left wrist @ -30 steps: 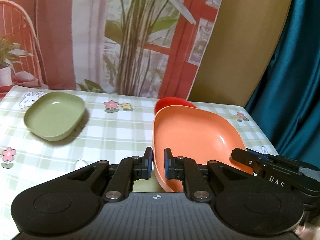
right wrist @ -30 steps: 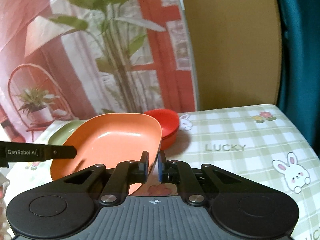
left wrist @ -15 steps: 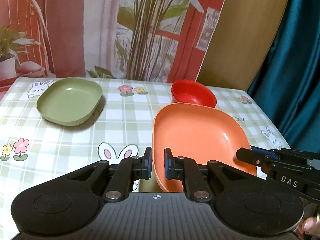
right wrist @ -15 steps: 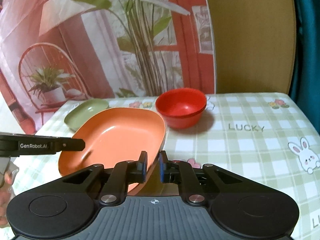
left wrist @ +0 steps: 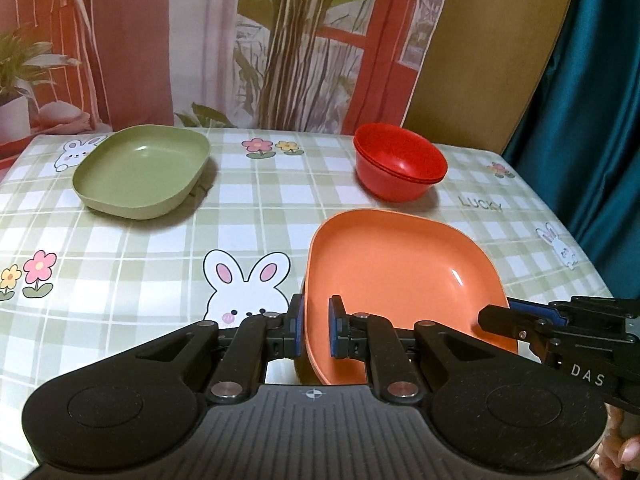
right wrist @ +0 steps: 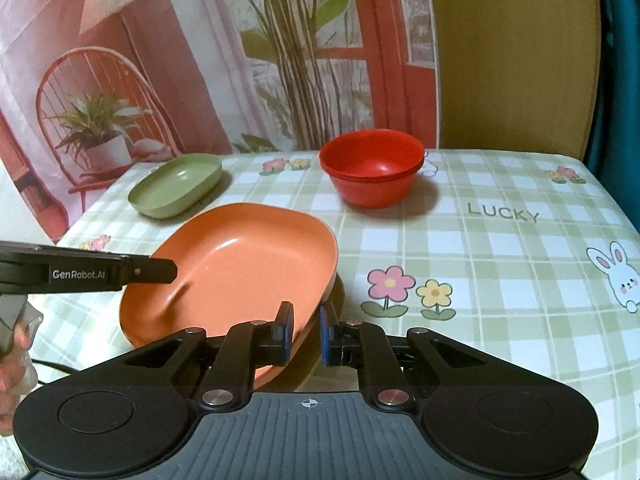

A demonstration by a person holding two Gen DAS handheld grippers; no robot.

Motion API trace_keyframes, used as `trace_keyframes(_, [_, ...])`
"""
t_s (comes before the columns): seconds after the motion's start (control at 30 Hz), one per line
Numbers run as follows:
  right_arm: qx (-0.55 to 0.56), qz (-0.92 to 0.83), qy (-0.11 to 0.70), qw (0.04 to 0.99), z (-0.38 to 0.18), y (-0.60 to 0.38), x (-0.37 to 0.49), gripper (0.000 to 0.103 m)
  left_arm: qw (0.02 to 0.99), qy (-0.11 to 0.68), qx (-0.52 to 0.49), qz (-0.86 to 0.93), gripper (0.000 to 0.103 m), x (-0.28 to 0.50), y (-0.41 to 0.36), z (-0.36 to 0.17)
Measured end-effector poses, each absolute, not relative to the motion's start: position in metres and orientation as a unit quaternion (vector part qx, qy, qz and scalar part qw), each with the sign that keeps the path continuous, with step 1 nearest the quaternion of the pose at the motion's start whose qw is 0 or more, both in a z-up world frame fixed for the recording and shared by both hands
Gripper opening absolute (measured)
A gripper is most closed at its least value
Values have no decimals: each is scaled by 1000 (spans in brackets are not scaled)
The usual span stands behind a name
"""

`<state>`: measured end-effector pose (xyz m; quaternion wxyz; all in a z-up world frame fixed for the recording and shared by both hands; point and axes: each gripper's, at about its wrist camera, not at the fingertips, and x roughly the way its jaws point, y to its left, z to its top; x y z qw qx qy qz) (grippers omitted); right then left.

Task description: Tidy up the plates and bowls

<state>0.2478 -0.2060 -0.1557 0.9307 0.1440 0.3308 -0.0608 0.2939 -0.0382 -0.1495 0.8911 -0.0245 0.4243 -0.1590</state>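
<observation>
An orange plate (left wrist: 400,280) is held just above the tablecloth between both grippers. My left gripper (left wrist: 315,330) is shut on its near left rim. My right gripper (right wrist: 305,334) is shut on its right rim; the plate also shows in the right wrist view (right wrist: 240,268). A green plate (left wrist: 142,170) lies at the far left of the table, also in the right wrist view (right wrist: 176,184). Stacked red bowls (left wrist: 400,166) stand at the far right, also in the right wrist view (right wrist: 372,172).
The table carries a green checked cloth (left wrist: 120,264) with rabbits and flowers. A printed backdrop (left wrist: 240,40) hangs behind it and a teal curtain (left wrist: 592,120) hangs at the right. The table's right edge (left wrist: 580,248) is close to the orange plate.
Both grippers have lowered and tipped forward with the orange plate, so more of the table shows. The red bowls and the green plate have not moved on the table.
</observation>
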Motion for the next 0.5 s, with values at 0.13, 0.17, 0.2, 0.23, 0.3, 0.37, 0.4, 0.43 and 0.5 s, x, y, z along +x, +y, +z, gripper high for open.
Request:
trace_keyframes(0.13, [139,-56,336,930,-159,-204,248,13,891,426,-22,-155,13,295,-38,-152])
trace_keyframes(0.17, [138,-56,336,930,-159,-203,248,13,891,427,-22,-154,13,295,-38,-153])
trace_keyframes(0.2, [136,-56,337,930,-159,-203,248,13,891,428,-22,-154,13,295,-39,-153])
trace_keyframes(0.23, [135,-56,337,930,-160,-203,249,13,890,428,-21,-153,13,295,-39,-154])
trace_keyframes(0.3, [133,-56,337,930,-160,-202,249,13,890,429,-19,-152,13,295,-40,-156])
trace_keyframes(0.37, [129,-56,339,930,-160,-202,250,13,889,432,-17,-150,13,295,-41,-158])
trace_keyframes(0.4, [127,-57,340,930,-161,-202,250,13,889,433,-16,-149,13,295,-42,-159])
trace_keyframes(0.43, [125,-57,340,930,-161,-202,250,13,889,434,-15,-149,13,295,-42,-161])
trace_keyframes(0.5, [119,-57,341,931,-162,-201,251,13,888,435,-14,-148,13,294,-42,-163])
